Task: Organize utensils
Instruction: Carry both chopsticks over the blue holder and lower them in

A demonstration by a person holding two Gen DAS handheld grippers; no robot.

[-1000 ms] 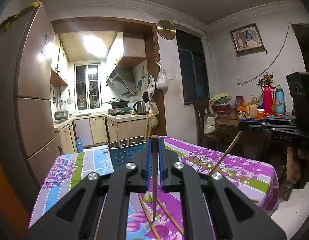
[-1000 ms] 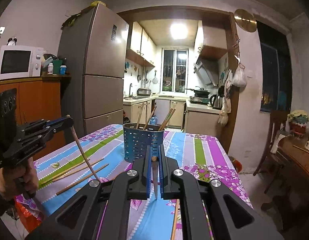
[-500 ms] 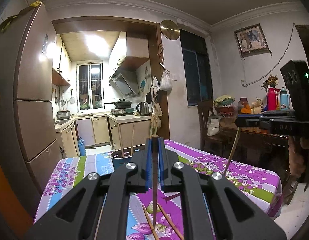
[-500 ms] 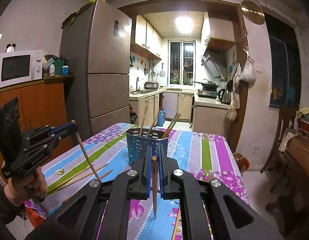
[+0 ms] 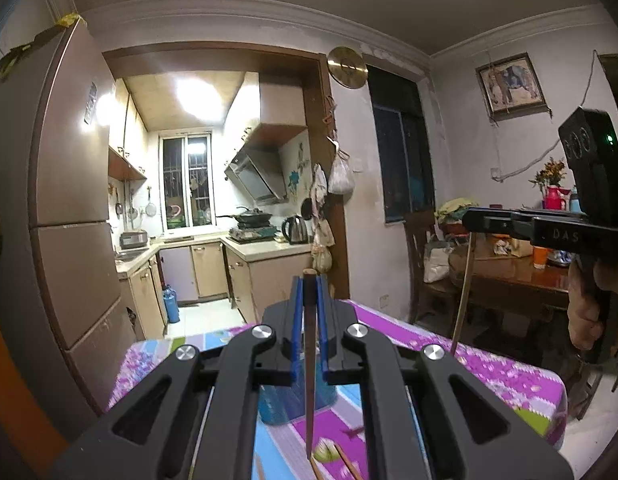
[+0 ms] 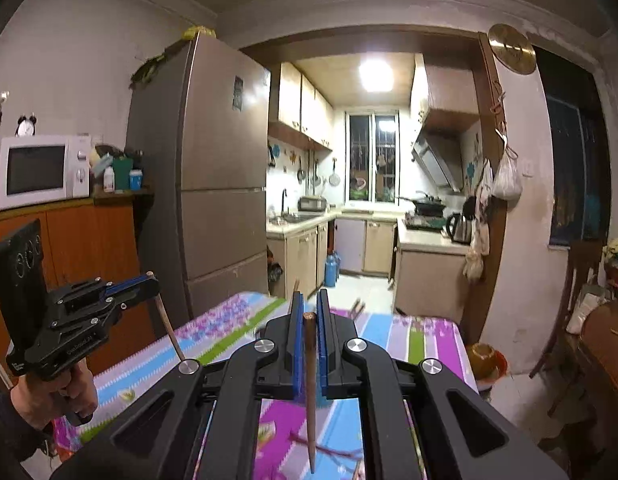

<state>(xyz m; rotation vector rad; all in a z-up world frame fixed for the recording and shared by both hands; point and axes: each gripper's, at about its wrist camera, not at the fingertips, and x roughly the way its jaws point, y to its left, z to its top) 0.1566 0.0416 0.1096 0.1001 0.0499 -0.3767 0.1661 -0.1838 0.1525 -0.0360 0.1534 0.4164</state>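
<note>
My left gripper is shut on a dark wooden chopstick that hangs point down over the flowered tablecloth. My right gripper is shut on another wooden chopstick, also point down. The blue perforated utensil holder sits just below and behind the left gripper's fingers, mostly hidden. In the right wrist view only the tips of chopsticks standing in it show above the fingers. Each gripper also appears in the other's view, the right gripper at the right and the left gripper at the left.
Loose chopsticks lie on the cloth below the left gripper. A tall fridge stands past the table's far left. A wooden table with clutter and a chair stand to the right. The kitchen opens behind.
Both grippers have risen and tilted upward with their chopsticks. The utensil holder has dropped behind the fingers in both views, and the table appears lower.
</note>
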